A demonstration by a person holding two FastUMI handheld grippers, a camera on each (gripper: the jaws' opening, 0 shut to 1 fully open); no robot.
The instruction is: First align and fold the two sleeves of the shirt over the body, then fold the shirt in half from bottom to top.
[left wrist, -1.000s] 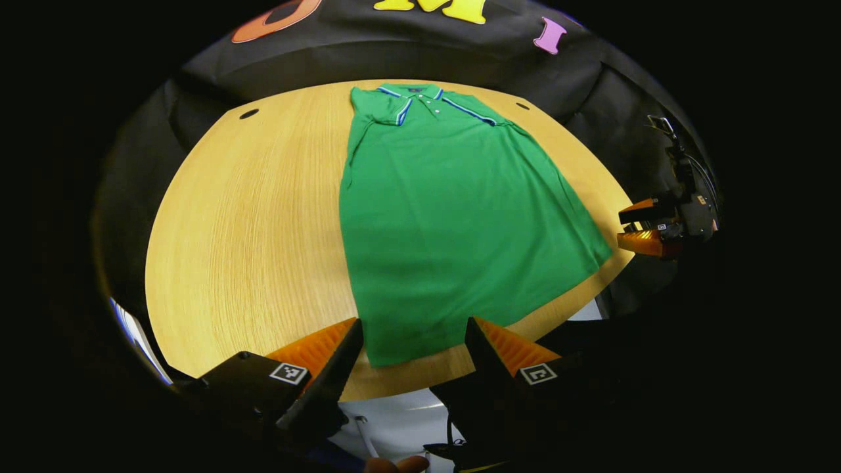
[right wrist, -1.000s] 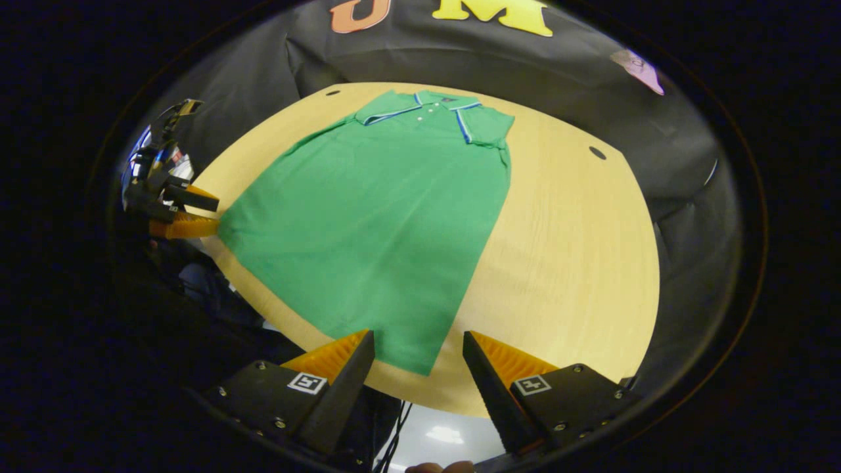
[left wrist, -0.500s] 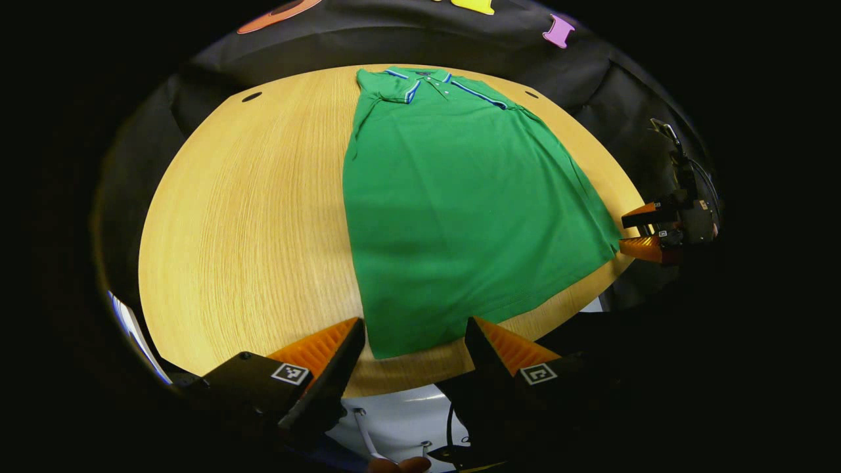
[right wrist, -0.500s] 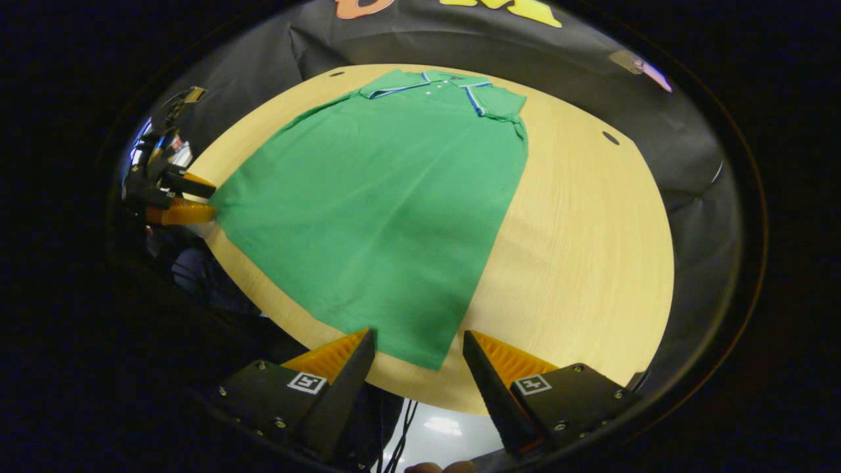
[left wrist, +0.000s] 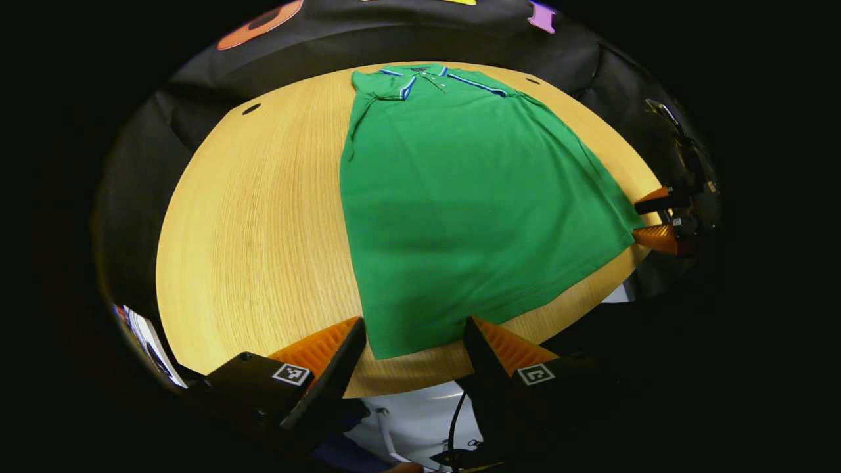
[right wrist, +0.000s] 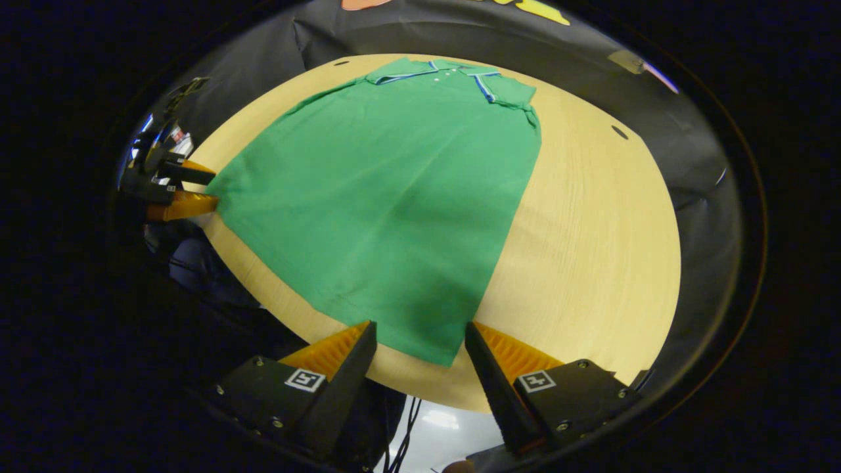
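Both tools wide open at the shirt's hem corners.
The left tool (left wrist: 412,338) and right tool (right wrist: 420,341) hold nothing; the green shirt (left wrist: 460,203) lies flat on the table (left wrist: 250,230), collar far, hem near.

Shirt (left wrist: 460,210) lies flat on the table (left wrist: 250,230), collar far, hem near; each gripper sits at a near hem corner.

Green polo shirt (left wrist: 460,197) (right wrist: 387,190) lay flat and face up on the wooden table (left wrist: 250,223), collar with blue-and-white trim at the far edge, both sleeves already folded over the body, hem along the near edge.
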